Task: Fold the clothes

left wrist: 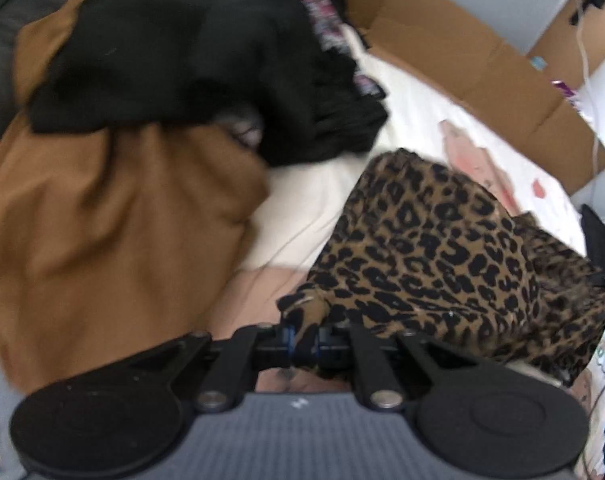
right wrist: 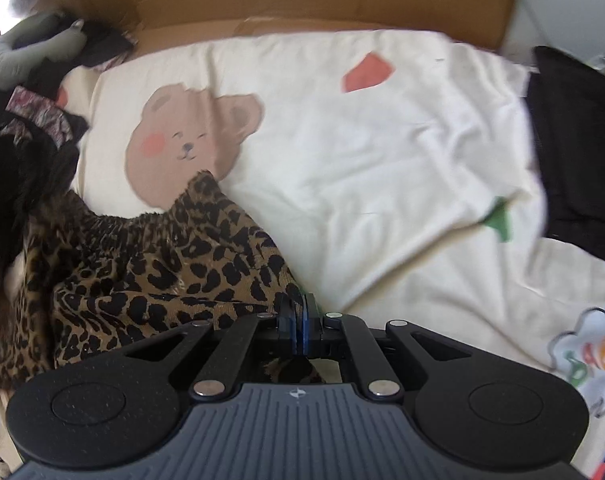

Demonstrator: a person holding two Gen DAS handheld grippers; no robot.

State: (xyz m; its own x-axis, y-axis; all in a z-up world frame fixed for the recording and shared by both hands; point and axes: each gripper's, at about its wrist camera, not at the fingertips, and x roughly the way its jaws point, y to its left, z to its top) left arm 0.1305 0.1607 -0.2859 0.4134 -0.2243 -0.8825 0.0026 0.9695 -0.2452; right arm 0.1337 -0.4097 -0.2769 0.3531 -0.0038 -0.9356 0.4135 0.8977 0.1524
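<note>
Left wrist view shows the left tool [left wrist: 304,340] clenched on a bunched edge of the leopard-print garment [left wrist: 442,252], whose bulk stretches away to its right over the bed [left wrist: 302,208]. Right wrist view shows the right tool [right wrist: 299,320] pinching the garment's opposite edge, the cloth trailing leftward. Its long axis runs between both tools, so neither is nearer.

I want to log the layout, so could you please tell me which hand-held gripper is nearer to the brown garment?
Left. The left hand-held gripper, shut on the leopard-print garment, has the brown garment right beside it. The right hand-held gripper grips the leopard print's other edge; its view shows no brown garment.
</note>
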